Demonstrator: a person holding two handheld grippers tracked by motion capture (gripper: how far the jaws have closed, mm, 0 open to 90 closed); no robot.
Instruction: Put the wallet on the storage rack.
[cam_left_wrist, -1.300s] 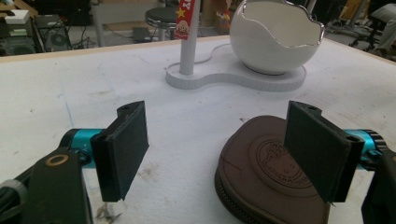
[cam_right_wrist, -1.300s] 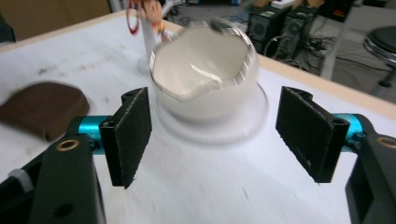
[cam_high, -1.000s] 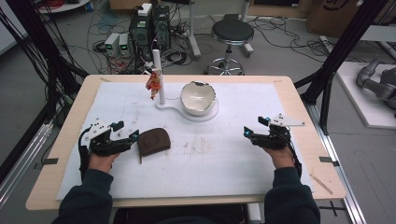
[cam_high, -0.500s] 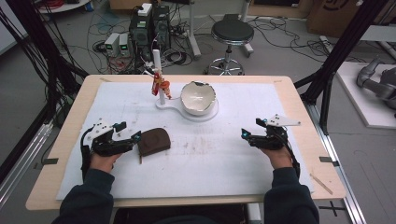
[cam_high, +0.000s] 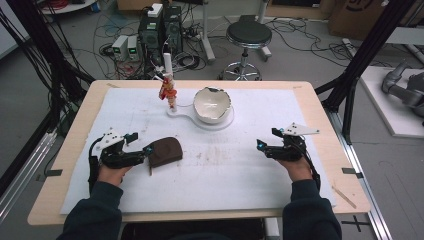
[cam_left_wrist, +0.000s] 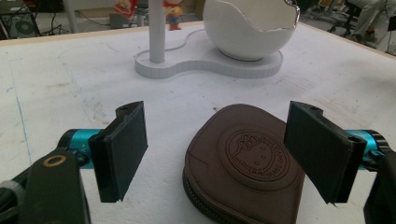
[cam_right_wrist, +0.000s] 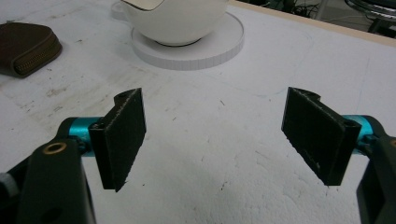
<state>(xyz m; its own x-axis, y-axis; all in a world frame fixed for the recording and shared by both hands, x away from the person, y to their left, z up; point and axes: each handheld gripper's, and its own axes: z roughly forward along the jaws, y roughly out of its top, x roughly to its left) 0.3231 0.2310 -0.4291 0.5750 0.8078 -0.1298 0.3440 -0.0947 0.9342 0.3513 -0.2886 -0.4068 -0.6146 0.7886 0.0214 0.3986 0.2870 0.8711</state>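
A brown zipped leather pouch (cam_high: 165, 151) with an embossed round emblem lies left of centre on the white mat. My left gripper (cam_high: 141, 144) is open right at its left edge. In the left gripper view the pouch (cam_left_wrist: 247, 163) lies low between the two spread black pads (cam_left_wrist: 123, 149), which do not touch it. My right gripper (cam_high: 261, 145) is open over bare mat on the right side. Its own view shows my right gripper (cam_right_wrist: 217, 135) with nothing between the jaws, and the pouch (cam_right_wrist: 25, 46) far off at the upper left.
A white broken-eggshell bowl (cam_high: 212, 104) sits on a flat white base (cam_high: 196, 120) at the back centre. A white post (cam_high: 168, 75) with a small red-and-yellow figurine (cam_high: 169, 90) stands on the base's left end. Table edges (cam_high: 330, 125) surround the mat.
My right gripper has drifted slightly left. My left gripper has edged a little closer to the pouch. The figurine on the post has shifted slightly.
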